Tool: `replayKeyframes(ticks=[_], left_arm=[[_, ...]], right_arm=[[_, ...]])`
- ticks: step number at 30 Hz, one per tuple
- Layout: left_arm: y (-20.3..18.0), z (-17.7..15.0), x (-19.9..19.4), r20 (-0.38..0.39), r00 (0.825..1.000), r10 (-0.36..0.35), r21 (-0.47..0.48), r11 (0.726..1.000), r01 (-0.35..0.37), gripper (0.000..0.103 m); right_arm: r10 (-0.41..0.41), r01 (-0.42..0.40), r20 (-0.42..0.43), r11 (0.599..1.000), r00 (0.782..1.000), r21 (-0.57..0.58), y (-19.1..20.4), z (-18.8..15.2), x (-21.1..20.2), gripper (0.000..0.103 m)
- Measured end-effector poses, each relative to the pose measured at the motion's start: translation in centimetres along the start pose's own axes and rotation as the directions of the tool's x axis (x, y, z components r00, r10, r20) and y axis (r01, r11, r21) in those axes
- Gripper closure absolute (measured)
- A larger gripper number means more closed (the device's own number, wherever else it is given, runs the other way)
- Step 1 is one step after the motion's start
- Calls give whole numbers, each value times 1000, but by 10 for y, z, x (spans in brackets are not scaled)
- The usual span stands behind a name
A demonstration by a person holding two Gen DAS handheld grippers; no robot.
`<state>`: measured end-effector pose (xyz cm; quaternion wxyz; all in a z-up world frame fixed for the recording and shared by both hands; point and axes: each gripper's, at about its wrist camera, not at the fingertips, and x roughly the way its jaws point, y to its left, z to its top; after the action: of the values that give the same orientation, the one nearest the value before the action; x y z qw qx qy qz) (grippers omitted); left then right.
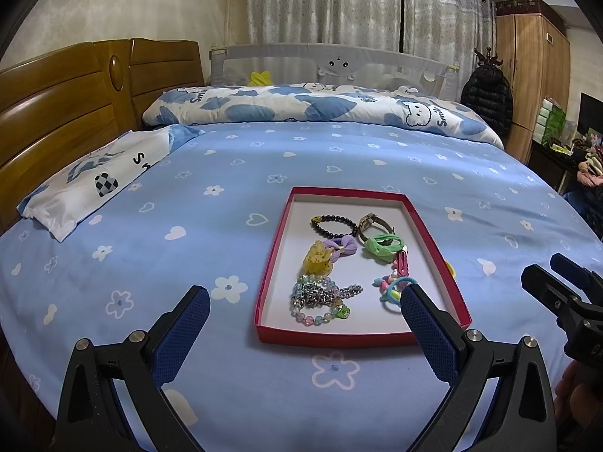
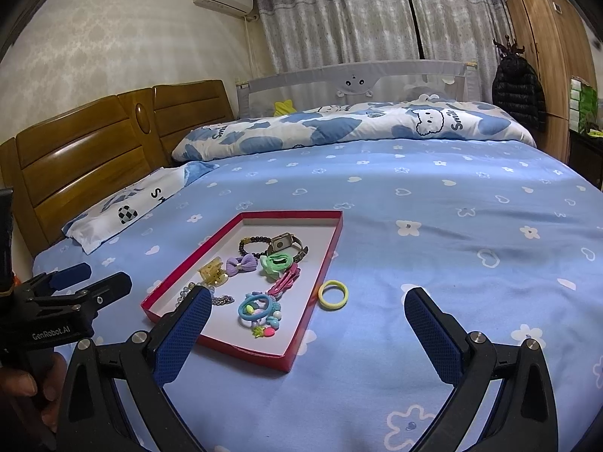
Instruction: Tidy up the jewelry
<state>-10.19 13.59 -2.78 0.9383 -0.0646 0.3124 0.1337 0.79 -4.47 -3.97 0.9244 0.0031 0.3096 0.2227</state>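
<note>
We hold both grippers low over the near edge of the bed (image 2: pixel 452 203), pointed toward the far headboard (image 1: pixel 56 113). Our left gripper (image 1: pixel 305 301) sits level, jaws spread wide and holding nothing, with the red tray (image 1: pixel 269 263) between its blue pads (image 1: pixel 181 331). Our right gripper (image 2: pixel 307 305) is likewise wide open and empty, angled so the tray lies near its left finger. In the right wrist view the left gripper shows at the left edge, with fingers of our hand (image 2: pixel 22 388) wrapped on its handle.

The tray rests flat on the blue sheet. Inside it lie a dark bead bracelet (image 1: pixel 333 224) and a watch (image 1: pixel 371 224) at the far end, a purple bow (image 1: pixel 341 245), a green hair tie (image 1: pixel 382 246), a yellow claw clip (image 1: pixel 318 260), pink clips (image 1: pixel 402 261), a pastel bead bracelet with chain (image 1: pixel 320 299) and a bright bead cluster (image 2: pixel 258 310) at the near end.

A yellow ring (image 2: pixel 332 294) lies on the sheet just beside the tray's right wall, outside it.
</note>
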Motion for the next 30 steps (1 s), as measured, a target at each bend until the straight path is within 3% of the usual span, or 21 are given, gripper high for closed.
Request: replayKeyframes(ticks=[30], left_arm=[[-3,-1,1,2,1000,8,4,1000,-8,1]], right_arm=[[6,-6,7,1000,1000,-2,10,4,-2,0]])
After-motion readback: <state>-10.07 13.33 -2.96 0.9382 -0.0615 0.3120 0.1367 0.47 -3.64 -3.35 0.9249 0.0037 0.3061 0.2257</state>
